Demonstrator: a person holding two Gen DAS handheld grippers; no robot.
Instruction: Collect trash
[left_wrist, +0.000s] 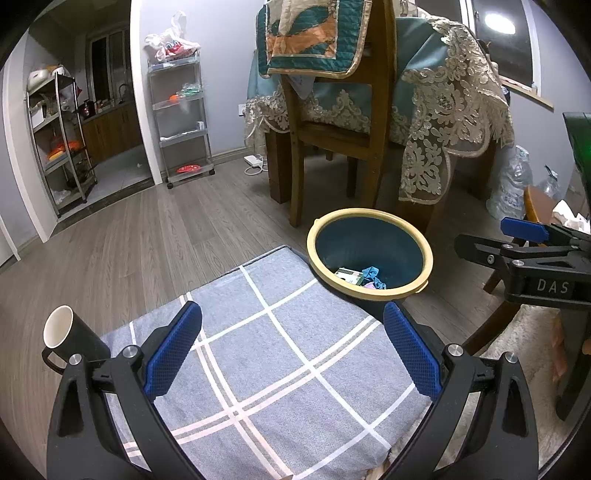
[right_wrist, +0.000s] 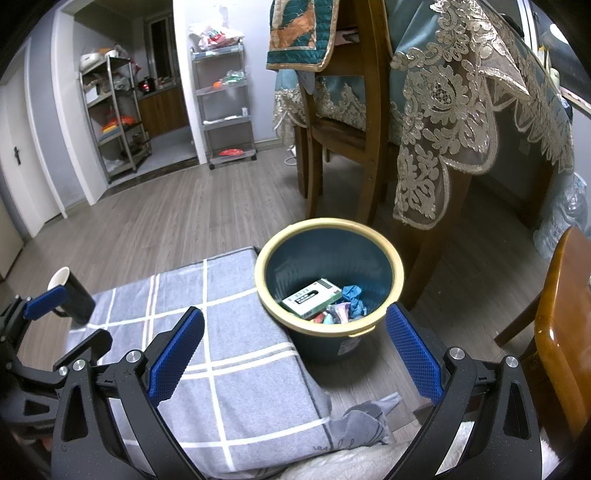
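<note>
Left claw: jaws spread wide, nothing between the blue pads; it hangs over the checked cushion.
Right claw: jaws wide apart as well, empty; it sits above the cushion's edge with the bin just ahead.
Bin: dark blue pail with a cream rim, upright on the wood floor, touching the far corner of the cushion.
Bin contents: a green-and-white carton lying flat, a crumpled blue scrap beside it, and small mixed-colour bits at the near wall; all sit at the bottom.
Cushion: grey with white check lines, filling the near ground in both views.
Mug: black outside, white inside, tilted, at the cushion's left edge; whether it rests on the cushion or on the floor, cannot tell.
Chair: wooden, standing behind the bin, pushed under a bench draped in a teal cloth with lace trim.
Shelf cart: grey, by the far wall, well apart from the bin.
</note>
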